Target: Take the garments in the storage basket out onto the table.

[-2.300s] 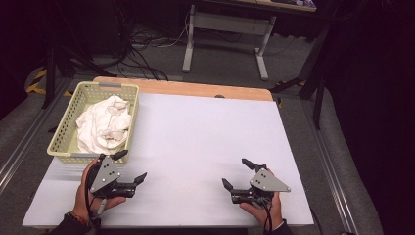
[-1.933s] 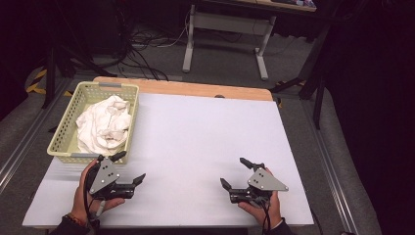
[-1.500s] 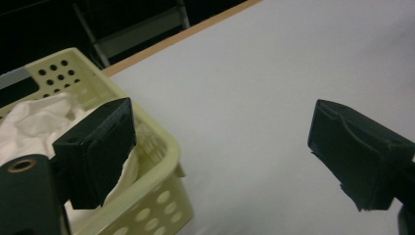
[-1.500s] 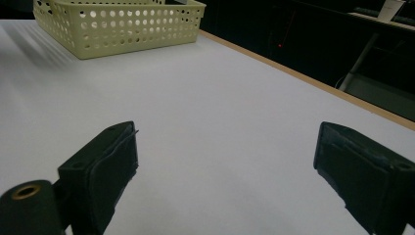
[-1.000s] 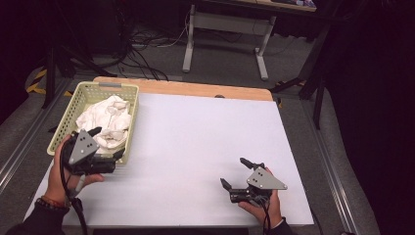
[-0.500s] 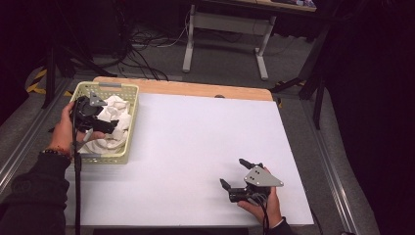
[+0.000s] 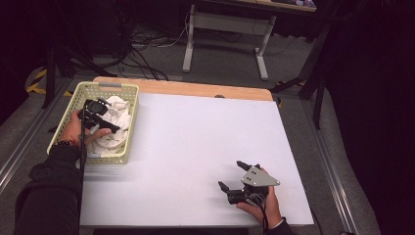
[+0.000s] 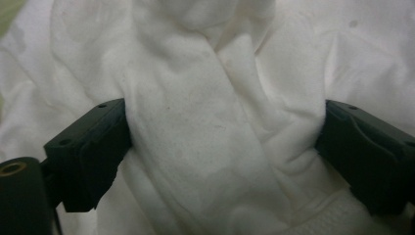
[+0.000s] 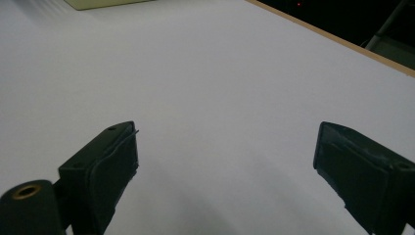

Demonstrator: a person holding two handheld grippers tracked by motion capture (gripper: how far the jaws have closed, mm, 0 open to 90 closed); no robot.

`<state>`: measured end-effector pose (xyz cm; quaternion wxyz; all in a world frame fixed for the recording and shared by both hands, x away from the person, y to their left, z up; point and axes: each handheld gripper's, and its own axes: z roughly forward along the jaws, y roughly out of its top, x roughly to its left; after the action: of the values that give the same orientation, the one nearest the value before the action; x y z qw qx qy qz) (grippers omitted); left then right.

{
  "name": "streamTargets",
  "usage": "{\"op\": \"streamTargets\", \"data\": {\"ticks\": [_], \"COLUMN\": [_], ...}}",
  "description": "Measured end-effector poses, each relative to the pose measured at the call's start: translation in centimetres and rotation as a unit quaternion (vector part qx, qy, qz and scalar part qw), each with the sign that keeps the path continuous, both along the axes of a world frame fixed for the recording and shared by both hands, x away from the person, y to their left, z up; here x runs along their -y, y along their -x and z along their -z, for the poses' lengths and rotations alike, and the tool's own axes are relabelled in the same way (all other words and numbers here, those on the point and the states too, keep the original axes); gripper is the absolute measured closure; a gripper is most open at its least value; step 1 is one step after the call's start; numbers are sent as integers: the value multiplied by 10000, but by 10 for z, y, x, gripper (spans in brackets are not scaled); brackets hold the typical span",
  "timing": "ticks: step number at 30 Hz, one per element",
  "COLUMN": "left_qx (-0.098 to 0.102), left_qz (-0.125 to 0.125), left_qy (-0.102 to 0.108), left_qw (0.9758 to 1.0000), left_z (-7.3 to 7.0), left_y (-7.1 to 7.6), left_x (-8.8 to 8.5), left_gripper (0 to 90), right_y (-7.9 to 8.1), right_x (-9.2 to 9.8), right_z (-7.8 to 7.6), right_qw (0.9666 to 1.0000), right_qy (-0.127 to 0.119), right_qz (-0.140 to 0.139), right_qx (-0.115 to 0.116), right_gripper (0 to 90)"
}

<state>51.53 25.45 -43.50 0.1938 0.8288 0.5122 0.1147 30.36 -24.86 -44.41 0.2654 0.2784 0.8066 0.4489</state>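
Change since the earlier high-view frames: the left gripper (image 7: 105,117) has left its resting place at the near-left of the table (image 7: 205,147) and travelled forward into the basket (image 7: 125,127) at the far-left corner. It is now down among the white cloth (image 7: 117,110) piled inside.

Left gripper view: both jaws stand wide apart, with a thick fold of the cloth (image 8: 215,147) lying between them. The fabric touches or nearly touches each jaw's inner face, but nothing is pinched yet. State: open, straddling the fold.

Right gripper (image 7: 236,185): position essentially unchanged, held low at the near-right of the table. Its own view shows the jaws spread over bare white tabletop (image 9: 220,88), holding nothing.

Reading: the reach phase looks complete and the grasp is next. Closing on this fold should secure the cloth for lifting out of the basket. Risk: the cloth is bunched, so one fold may drag neighbouring layers along.
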Motion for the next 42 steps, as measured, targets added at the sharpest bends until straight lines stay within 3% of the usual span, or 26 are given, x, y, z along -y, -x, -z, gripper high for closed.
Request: {"op": "streamTargets", "data": {"ticks": [3,5,10,14,18,21,25,30,36,40,41,42], "left_qx": [-231,-297,-294,-276,-64,217,640,908,1515,2026,2026,2280], "left_qz": [86,150,372,434,443,405,287,186,-11,-110,-110,-168], "left_qy": [324,410,466,411,167,-26,-146,-237,-264,-153,-153,-57], "left_qw": [9992,9986,9978,9978,9989,9989,9974,9954,9881,9791,9791,9735], "left_z": [1,1,-2,-4,-9,-14,-22,-27,-43,-53,-53,-58], "left_y": [0,1,2,3,5,8,12,15,24,32,32,37], "left_x": [-4,-5,-5,-3,0,0,-1,-2,-6,-11,-11,-14], "left_gripper": [185,237,475,587,656,705,731,746,754,756,756,757], "right_y": [0,0,0,0,0,0,0,0,0,1,1,1], "right_x": [-1,-1,-3,-3,-3,-3,-2,-3,-1,-1,-1,0], "right_z": [0,1,2,3,3,2,2,2,1,0,0,-1], "right_qw": [10000,10000,9999,9998,9998,9998,9999,9999,10000,10000,10000,10000], "right_qy": [35,32,66,74,99,83,82,107,67,68,67,68], "right_qz": [-24,-52,-78,-117,-120,-113,-86,-94,-44,-19,-15,-2], "right_qx": [-17,-44,-101,-128,-135,-107,-88,-81,-42,6,31,58], "right_gripper": [103,104,110,114,114,116,117,118,118,122,123,123]}}
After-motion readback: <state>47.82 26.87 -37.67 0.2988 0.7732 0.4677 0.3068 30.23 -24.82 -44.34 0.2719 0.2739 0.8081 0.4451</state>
